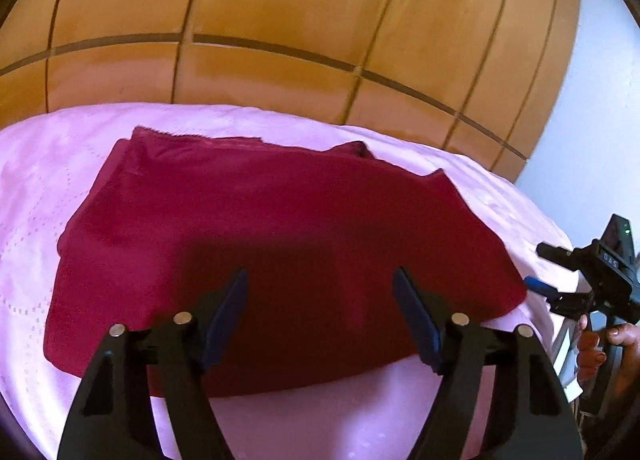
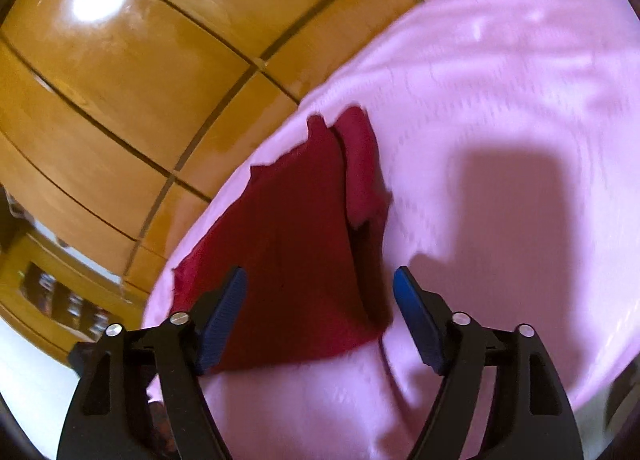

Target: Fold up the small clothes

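So the dark red garment (image 1: 256, 236) is lying spread on a pink bedsheet (image 1: 52, 188), looking already folded at least once since there's a layered flap showing along one side in the right wrist view (image 2: 360, 164); its long axis is running left to right across the left wrist view, with the near hem sitting right below the left tongs (image 1: 320, 280); those are hanging wide open over the cloth, gripping nothing; the right tongs (image 2: 320, 280) are also spread open and empty, hovering over the garment's right-hand end, with the corner of the cloth lying between the blue pads (image 2: 224, 312); from the left camera you can see the right tool (image 1: 592, 280) sitting just off that end, held in the person's hand (image 1: 600, 344); I'd guess the right one is nearer to an edge it can actually grab, while the left is over the middle; beyond the bed there's a glossy wooden panelled wall (image 1: 280, 12), and a pale wall (image 1: 600, 100) off to the right.
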